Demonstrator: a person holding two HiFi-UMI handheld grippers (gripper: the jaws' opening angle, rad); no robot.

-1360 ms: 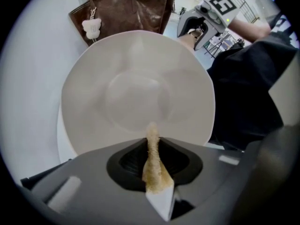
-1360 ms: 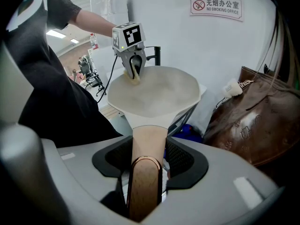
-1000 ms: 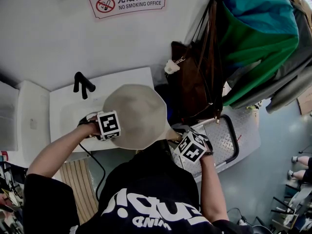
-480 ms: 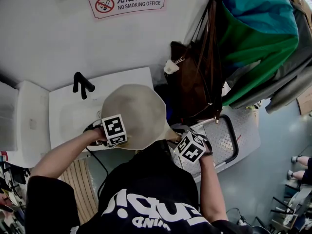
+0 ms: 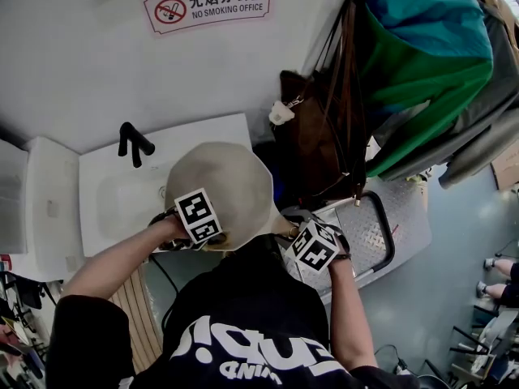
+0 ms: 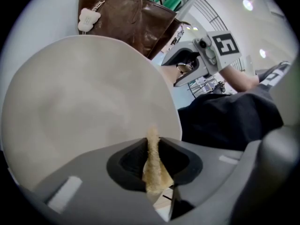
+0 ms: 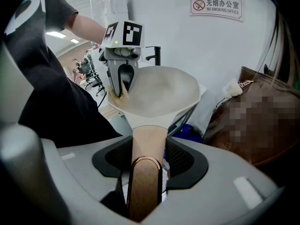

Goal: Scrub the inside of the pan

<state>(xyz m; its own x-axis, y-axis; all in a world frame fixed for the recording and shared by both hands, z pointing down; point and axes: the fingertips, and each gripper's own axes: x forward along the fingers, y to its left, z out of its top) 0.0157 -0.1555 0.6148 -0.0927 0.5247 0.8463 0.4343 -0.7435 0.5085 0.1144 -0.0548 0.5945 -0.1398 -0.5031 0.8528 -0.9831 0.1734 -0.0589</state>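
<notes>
Right claw [image 7: 147,149] clamped on the wooden handle [image 7: 146,186]. The pan [image 7: 159,93], held aloft with its opening up, extends handle-first away toward the sink [image 5: 105,185]. Left claw [image 6: 152,149], closed on a tan scrub pad [image 6: 152,170], meets the pan's left rim.

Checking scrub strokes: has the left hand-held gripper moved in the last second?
Yes. The left hand-held gripper, shut on the scrubbing pad, slid rightward and toward the person, away from the black faucet.

Wall sign [image 5: 208,2] reads "无烟办公室 NO SMOKING OFFICE"; shirt print [image 5: 259,353] seemingly illegible.
</notes>
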